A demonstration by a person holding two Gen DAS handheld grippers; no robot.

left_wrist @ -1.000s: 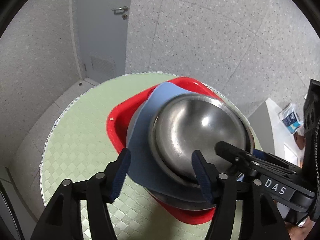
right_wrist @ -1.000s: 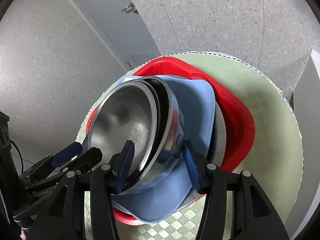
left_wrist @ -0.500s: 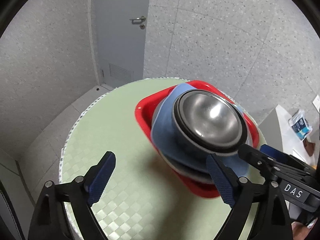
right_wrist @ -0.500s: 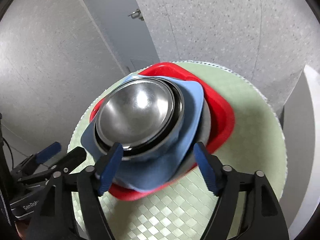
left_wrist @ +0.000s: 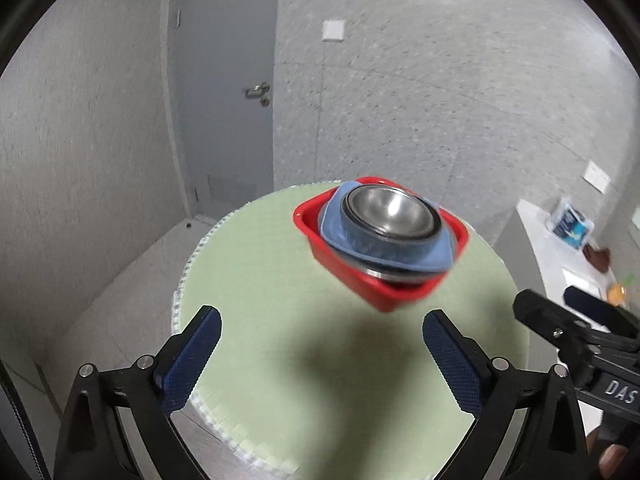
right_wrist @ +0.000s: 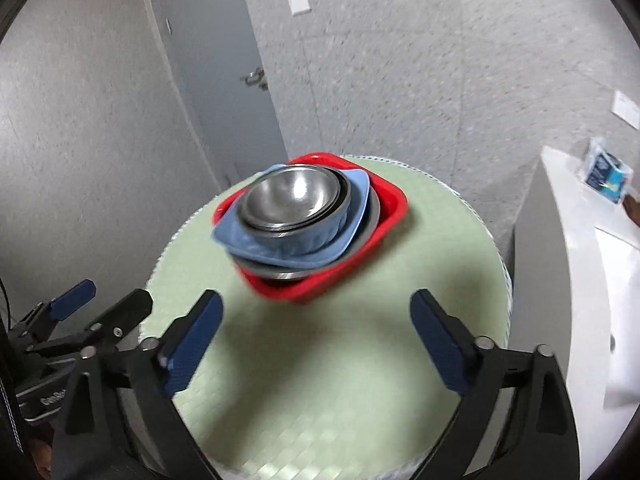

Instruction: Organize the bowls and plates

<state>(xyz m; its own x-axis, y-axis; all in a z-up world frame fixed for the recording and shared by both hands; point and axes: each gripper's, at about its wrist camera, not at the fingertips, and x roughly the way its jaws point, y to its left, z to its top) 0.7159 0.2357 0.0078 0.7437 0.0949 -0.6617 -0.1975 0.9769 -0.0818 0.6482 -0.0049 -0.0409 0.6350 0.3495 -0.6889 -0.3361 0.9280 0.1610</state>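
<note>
A stack of dishes sits on the far part of a round green table (left_wrist: 280,320) (right_wrist: 320,380). A red square dish (left_wrist: 352,280) (right_wrist: 392,208) is at the bottom, a blue dish (left_wrist: 400,254) (right_wrist: 352,220) lies in it, and nested steel bowls (left_wrist: 390,210) (right_wrist: 288,196) top the stack. My left gripper (left_wrist: 322,344) hangs over the near table, well short of the stack, its jaws opening wide with nothing between them. My right gripper (right_wrist: 314,332) is likewise back from the stack, its jaws opening and empty.
A grey door (left_wrist: 228,92) and speckled walls stand behind the table. A white counter (right_wrist: 580,280) with a blue-and-white packet (right_wrist: 606,176) runs along the right. Each gripper shows at the edge of the other's view.
Both grippers let go of the stack, spread their jaws wide, and pulled back and up from it. The stack now looks small and far, resting on the table.
</note>
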